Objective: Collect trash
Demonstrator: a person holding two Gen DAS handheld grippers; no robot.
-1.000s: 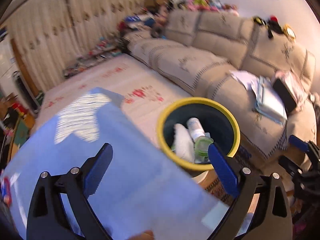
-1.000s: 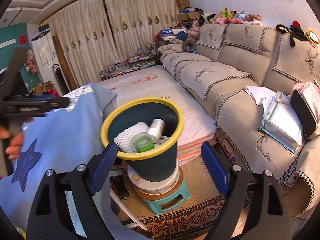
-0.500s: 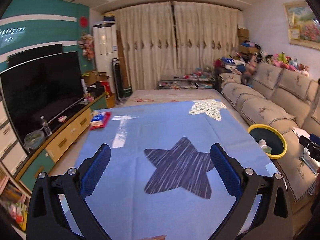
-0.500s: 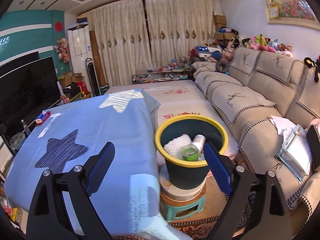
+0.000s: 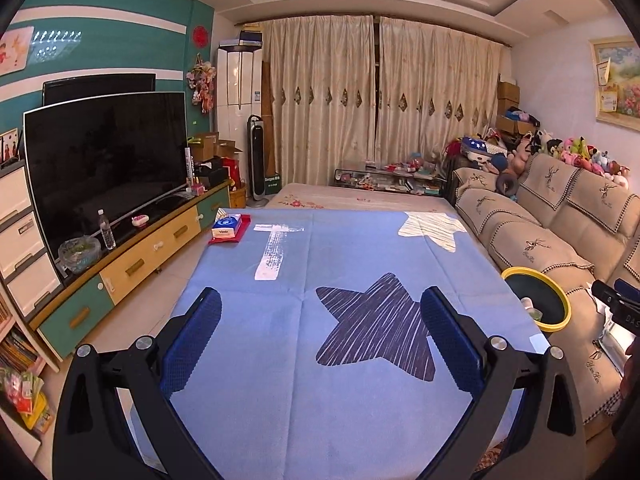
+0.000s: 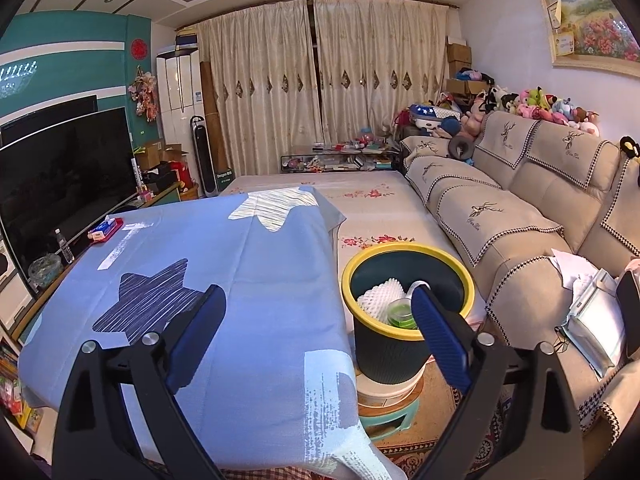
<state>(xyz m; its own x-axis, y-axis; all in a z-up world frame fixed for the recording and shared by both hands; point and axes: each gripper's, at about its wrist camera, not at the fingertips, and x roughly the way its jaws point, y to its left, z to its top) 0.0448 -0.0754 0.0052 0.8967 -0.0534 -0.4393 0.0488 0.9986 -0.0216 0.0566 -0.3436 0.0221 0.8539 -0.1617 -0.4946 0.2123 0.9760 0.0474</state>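
Left claw [image 5: 320, 340] swung off bin [image 5: 536, 300]; bin now far right

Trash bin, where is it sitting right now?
In the right wrist view the trash bin stands on a small stool between the blue tablecloth and the sofa.

The left black plastic tongs [image 5: 320, 336] carry two long fingers faced with blue, finely dimpled pads [image 5: 192, 342], each finger hinged on black triangular link arms with cut-out slots and round silver screw heads. The right black plastic tongs [image 6: 318, 338] look the same: blue ribbed pads [image 6: 440, 340], black linkage, silver screws beside each pad's base.
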